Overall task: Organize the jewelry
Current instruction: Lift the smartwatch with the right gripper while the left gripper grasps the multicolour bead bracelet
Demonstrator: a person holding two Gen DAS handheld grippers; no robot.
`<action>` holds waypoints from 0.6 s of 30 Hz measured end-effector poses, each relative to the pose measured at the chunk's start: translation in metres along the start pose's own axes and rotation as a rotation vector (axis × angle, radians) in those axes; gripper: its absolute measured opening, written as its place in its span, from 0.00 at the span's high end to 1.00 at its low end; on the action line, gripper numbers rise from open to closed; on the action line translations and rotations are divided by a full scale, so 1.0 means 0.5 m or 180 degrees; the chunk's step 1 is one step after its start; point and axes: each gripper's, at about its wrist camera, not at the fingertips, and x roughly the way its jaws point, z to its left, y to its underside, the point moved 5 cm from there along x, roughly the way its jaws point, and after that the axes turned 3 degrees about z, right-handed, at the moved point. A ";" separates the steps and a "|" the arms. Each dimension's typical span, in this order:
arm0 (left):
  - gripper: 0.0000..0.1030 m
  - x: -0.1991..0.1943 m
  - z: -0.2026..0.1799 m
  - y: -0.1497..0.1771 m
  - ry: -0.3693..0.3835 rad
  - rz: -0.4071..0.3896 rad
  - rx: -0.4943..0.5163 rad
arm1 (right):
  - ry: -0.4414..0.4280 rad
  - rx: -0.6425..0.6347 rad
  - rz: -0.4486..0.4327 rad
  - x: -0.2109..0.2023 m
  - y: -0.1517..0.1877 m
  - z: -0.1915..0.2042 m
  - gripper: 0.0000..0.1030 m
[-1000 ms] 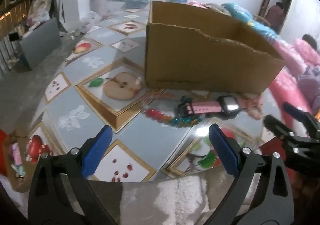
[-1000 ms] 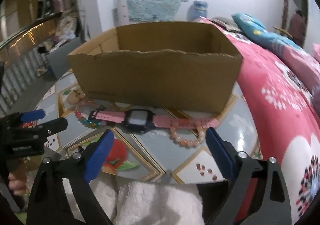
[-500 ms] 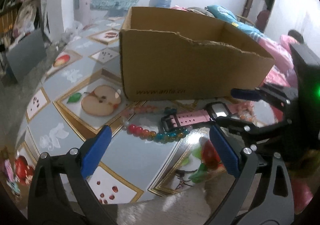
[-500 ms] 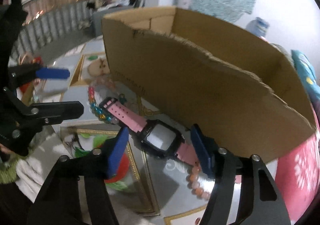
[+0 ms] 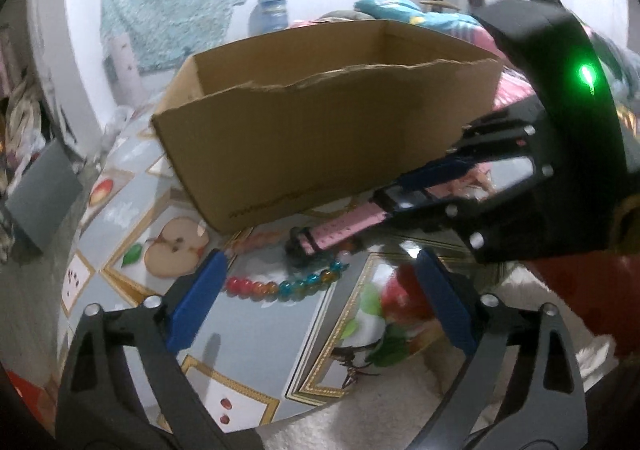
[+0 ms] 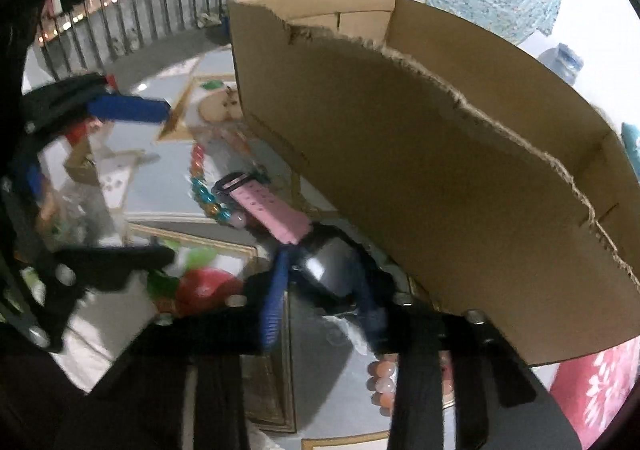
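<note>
Closing right claw (image 6: pixel 324 290) around pink watch (image 6: pixel 320 266), cardboard box (image 6: pixel 440 170) behind

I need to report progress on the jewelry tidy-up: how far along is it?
Done: nothing visibly; the part of the cardboard box interior that shows looks empty. In hand: the right tool is closing around the case of the pink watch, which still lies on the table. The left tool hovers open over the colourful bead bracelet. Left: watch, bead bracelet and peach bead bracelet all lie outside the box.
</note>
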 end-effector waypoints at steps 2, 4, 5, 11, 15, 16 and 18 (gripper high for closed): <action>0.21 0.003 -0.016 -0.003 0.0001 0.0017 0.0105 | 0.0004 -0.0003 0.0010 0.007 -0.002 0.000 0.75; 0.23 0.005 -0.034 -0.007 -0.0018 0.0042 0.0226 | 0.0003 -0.0018 0.0027 0.006 -0.004 0.001 0.75; 0.23 0.008 -0.038 -0.007 -0.0020 0.0057 0.0258 | -0.0004 -0.0013 0.0019 0.003 -0.005 0.003 0.74; 0.31 0.019 -0.061 -0.001 0.0029 0.0151 0.0320 | 0.0186 -0.0131 -0.0024 -0.001 -0.003 0.001 0.45; 0.41 0.037 -0.068 0.006 -0.0014 0.0231 0.0422 | 0.0180 -0.0170 0.0119 0.025 0.001 -0.006 0.45; 0.44 0.040 -0.073 0.006 -0.0043 0.0243 0.0480 | 0.0161 -0.0175 0.0122 0.028 0.003 -0.007 0.45; 0.46 0.047 -0.080 0.008 -0.0102 0.0268 0.0598 | 0.0073 -0.0125 0.0101 0.027 0.002 -0.013 0.45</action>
